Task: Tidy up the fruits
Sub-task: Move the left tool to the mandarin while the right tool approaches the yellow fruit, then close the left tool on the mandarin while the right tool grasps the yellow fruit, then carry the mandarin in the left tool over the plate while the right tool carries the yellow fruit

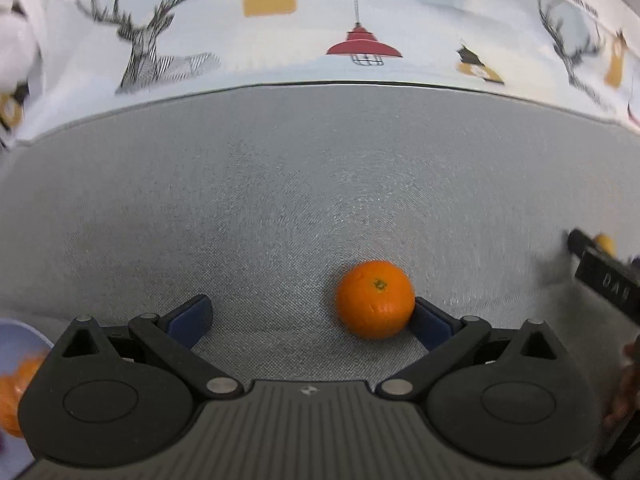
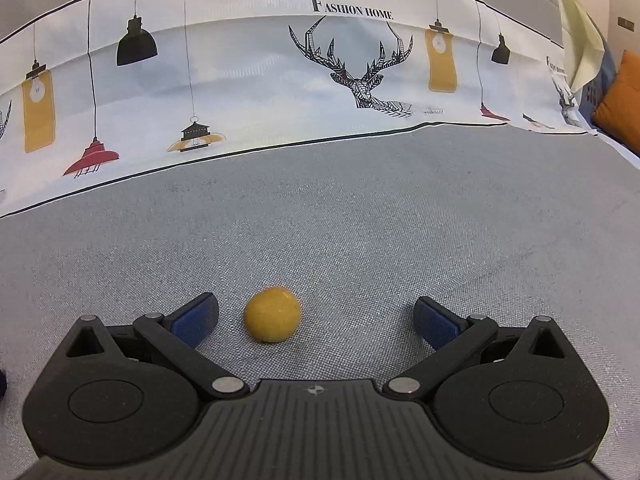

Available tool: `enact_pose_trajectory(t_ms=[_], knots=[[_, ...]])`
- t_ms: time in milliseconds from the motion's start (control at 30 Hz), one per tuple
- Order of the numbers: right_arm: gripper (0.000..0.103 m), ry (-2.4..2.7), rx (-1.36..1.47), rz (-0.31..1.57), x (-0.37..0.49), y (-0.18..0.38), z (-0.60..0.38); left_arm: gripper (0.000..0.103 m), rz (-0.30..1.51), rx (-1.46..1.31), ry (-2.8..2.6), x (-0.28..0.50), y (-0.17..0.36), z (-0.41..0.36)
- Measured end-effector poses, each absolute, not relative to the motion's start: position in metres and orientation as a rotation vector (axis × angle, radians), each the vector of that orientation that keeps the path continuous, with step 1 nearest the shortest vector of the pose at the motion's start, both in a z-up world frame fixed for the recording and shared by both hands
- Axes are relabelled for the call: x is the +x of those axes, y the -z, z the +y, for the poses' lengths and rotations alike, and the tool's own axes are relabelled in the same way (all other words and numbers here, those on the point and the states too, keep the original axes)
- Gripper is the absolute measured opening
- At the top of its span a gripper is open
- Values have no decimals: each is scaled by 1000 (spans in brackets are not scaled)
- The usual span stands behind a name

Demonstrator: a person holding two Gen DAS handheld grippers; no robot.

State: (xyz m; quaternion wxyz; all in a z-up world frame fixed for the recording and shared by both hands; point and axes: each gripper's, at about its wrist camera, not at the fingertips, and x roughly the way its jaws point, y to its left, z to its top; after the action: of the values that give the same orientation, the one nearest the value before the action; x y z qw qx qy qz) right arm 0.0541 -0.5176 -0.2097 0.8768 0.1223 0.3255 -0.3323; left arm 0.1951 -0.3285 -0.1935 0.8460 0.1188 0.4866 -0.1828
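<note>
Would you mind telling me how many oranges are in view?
2: one round orange on the grey cloth between the left gripper's open fingers, another blurred at the left edge. Others may be hidden.

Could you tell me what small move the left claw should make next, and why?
Probably shift the left claw slightly to its right, then close. It is wide open, and the orange sits off-centre on the grey cloth, against the right finger and far from the left one. Centring it first should give an even grip.

Orange point(image 1: 375, 299) on cloth point(image 1: 280, 208) — bowl point(image 1: 16, 344) far left.
</note>
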Motion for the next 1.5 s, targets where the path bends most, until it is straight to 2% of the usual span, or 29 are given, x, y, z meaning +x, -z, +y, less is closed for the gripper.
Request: enact_pose_trajectory(t_ms=[733,767,800,833,867,900,1100,1500], knots=[[102,698,251,674,55,212,-514,103,1058,264,365,198,191,-332],[99,696,258,680,55,210,-514,101,1072,267,359,199,189,-333],[93,695,269,679,54,208,-514,90,1080,262,371,199,187,-333],[67,689,263,672,53,205,-512,81,1078,250,395,198,184,-332],[37,664,257,673,53,201,-509,54,1064,249,413,196,179,-332],[29,643,266,678,53,199,-508,40,1056,261,428,193,175,-334],[27,628,329,692,45,182,-502,39,1054,269,449,179,155,-330],[27,490,289,641,-11,100,-440,39,1011,212,498,121,74,-280]])
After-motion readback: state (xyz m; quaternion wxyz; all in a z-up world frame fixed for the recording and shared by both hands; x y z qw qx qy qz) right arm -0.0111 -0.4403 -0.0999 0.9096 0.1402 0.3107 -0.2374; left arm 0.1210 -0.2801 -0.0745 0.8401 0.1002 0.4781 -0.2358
